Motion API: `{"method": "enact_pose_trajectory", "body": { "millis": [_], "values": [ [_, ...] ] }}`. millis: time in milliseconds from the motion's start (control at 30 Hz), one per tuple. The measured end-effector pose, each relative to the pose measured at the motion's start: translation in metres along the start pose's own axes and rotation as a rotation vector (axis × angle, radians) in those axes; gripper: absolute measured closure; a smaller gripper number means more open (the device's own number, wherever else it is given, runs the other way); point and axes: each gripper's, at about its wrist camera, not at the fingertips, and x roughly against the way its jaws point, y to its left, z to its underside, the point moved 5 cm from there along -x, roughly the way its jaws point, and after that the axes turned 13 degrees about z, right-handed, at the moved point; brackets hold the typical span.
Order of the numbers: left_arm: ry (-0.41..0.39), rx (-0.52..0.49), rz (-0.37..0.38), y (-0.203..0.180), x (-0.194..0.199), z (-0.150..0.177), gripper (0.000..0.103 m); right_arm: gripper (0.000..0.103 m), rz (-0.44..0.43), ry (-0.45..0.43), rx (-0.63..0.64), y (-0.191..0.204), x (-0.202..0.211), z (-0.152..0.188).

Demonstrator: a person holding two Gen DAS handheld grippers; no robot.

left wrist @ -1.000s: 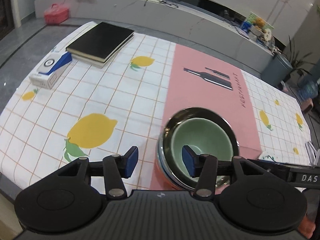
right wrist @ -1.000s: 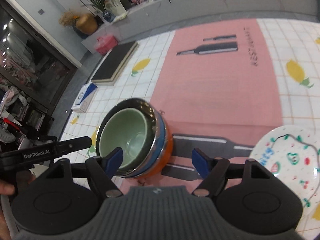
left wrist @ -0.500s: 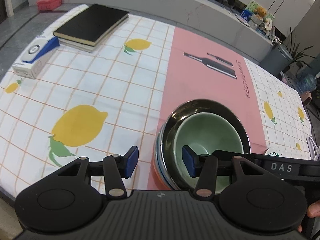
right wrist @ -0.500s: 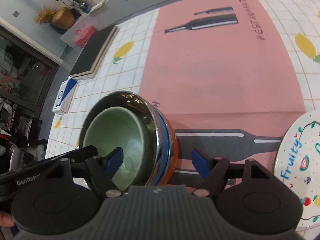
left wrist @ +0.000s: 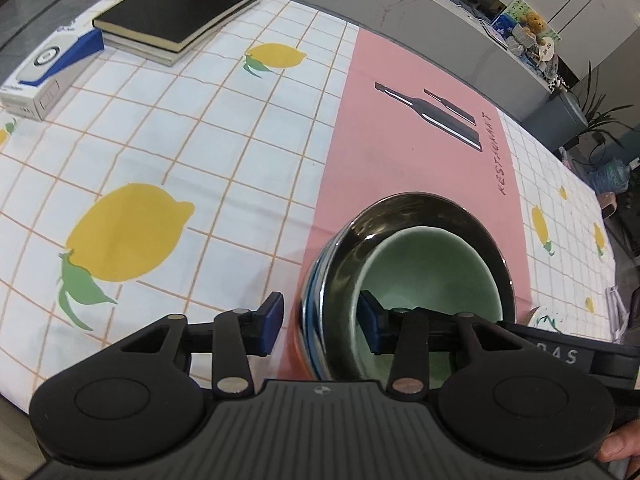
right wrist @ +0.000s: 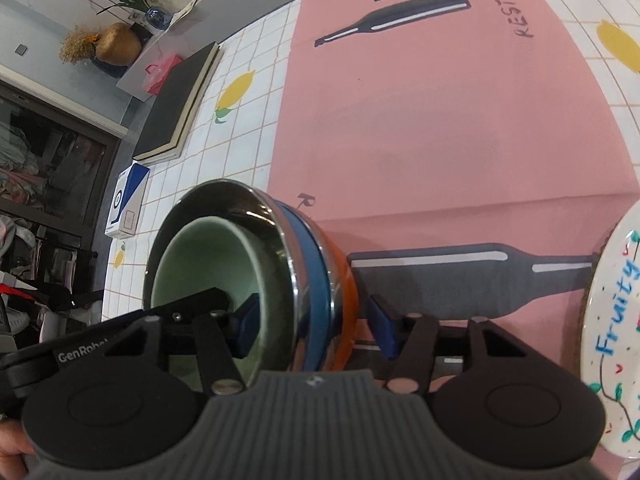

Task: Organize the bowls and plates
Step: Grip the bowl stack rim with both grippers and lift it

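Note:
A stack of nested bowls stands on the pink runner: a green bowl (left wrist: 432, 268) inside a steel bowl (left wrist: 404, 208), over a blue bowl (right wrist: 316, 264) and an orange bowl (right wrist: 346, 280). My left gripper (left wrist: 320, 320) is open and straddles the stack's left rim, one finger inside the green bowl. My right gripper (right wrist: 316, 328) is open and straddles the right rim, one finger inside the green bowl (right wrist: 204, 264). A white "Fruity" plate (right wrist: 616, 320) lies right of the stack.
Black books (left wrist: 176, 8) and a blue-and-white box (left wrist: 44, 68) lie at the table's far left. The lemon tablecloth (left wrist: 160, 152) spreads left of the pink runner (left wrist: 400, 128). The table's front edge is just below the grippers.
Both grippers have moved in and down onto the bowl stack, from hovering near it to straddling its rims. The stack has not moved.

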Motion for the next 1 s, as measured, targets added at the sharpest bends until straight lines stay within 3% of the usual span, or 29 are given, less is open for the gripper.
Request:
{"method": "enact_pose_trajectory", "body": {
  "millis": [233, 1000],
  "values": [
    [0.001, 0.008, 0.015, -0.002, -0.004, -0.001, 0.059, 0.054, -0.036, 0.019, -0.019, -0.004, -0.004, 0.000],
    [0.008, -0.019, -0.037, -0.011, -0.001, 0.001, 0.062, 0.056, -0.043, 0.034, -0.047, -0.007, -0.004, 0.001]
  ]
}}
